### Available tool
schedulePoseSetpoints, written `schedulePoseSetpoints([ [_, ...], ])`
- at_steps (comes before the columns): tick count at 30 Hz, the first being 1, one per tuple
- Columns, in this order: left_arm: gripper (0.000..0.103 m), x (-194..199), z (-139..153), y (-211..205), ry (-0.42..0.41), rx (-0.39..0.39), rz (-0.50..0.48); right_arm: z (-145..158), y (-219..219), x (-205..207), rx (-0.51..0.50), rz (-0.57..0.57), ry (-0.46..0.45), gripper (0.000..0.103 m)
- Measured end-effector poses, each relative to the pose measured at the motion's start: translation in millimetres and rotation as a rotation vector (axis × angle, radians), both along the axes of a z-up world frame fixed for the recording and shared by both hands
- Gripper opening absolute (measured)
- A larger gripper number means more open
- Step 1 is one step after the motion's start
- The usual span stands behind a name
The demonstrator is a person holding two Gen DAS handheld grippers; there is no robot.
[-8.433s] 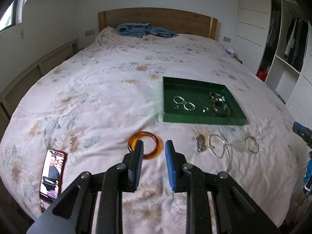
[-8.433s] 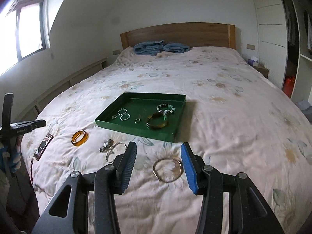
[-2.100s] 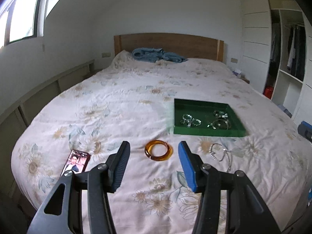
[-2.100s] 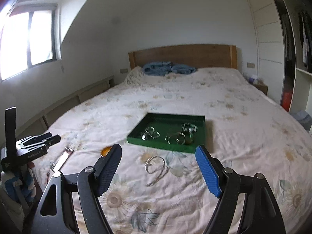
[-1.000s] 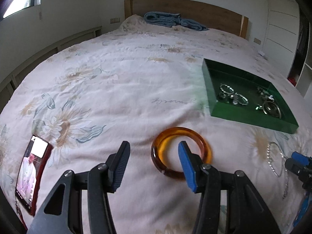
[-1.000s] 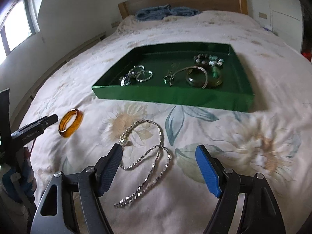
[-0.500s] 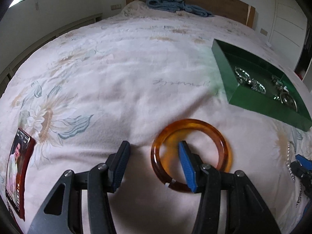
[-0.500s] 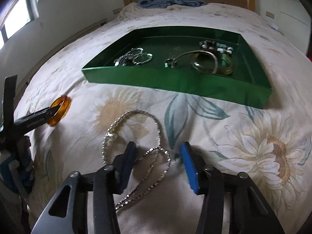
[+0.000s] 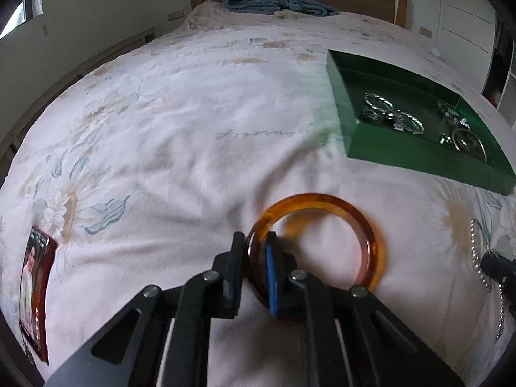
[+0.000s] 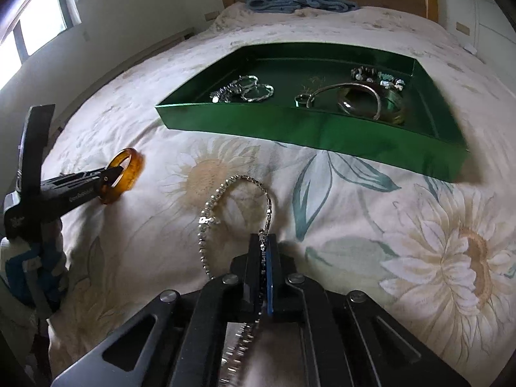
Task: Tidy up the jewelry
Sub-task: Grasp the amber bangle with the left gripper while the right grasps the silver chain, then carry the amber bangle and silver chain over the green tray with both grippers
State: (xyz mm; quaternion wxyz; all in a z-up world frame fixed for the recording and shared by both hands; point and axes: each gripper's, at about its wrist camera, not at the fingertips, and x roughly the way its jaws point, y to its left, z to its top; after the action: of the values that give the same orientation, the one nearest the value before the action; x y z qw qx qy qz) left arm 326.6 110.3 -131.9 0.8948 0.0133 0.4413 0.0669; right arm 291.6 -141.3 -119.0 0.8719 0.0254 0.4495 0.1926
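Observation:
An amber bangle lies on the floral bedspread. My left gripper has its jaws closing on the bangle's near-left rim, and the pads press on it. In the right wrist view the same bangle is tipped up on edge at the left gripper. A silver chain loops across the bedspread, and my right gripper is shut on its strand. The green tray sits just beyond, holding several pieces of jewelry. The chain also shows at the right edge of the left wrist view.
A phone lies at the bed's near-left edge. Silver bracelets and bangles fill the tray. A folded blue towel rests by the wooden headboard. A gloved hand holds the left gripper.
Both pairs of jaws have come together: the left on the bangle's rim, the right on the silver chain. The left gripper has sunk closer to the bangle, which has tipped up.

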Motion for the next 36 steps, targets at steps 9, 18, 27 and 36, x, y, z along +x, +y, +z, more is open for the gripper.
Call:
schedulePoseSetpoints([
  [9,0.009,-30.2,25.8,-17.1,-0.047,0.030,-0.009,26.7,-24.6,-31.6,0.035,-0.025,-0.069,0.003],
  [18,0.009,-68.0,73.0,-38.9,-0.127,0.034,-0.057,73.3,-52.5,-68.0,0.059,-0.065,-0.158,0.003],
  [27,0.009,-91.5,149.7,-57.9,-0.238,0.021,-0.111,135.5,-82.7,-94.8,0.034,-0.121,-0.262,0.003],
  [36,0.009,-95.7,222.5,-76.4,-0.313,-0.020,-0.168,213.8,-101.7,-99.6,-0.007,-0.145,-0.373,0.003],
])
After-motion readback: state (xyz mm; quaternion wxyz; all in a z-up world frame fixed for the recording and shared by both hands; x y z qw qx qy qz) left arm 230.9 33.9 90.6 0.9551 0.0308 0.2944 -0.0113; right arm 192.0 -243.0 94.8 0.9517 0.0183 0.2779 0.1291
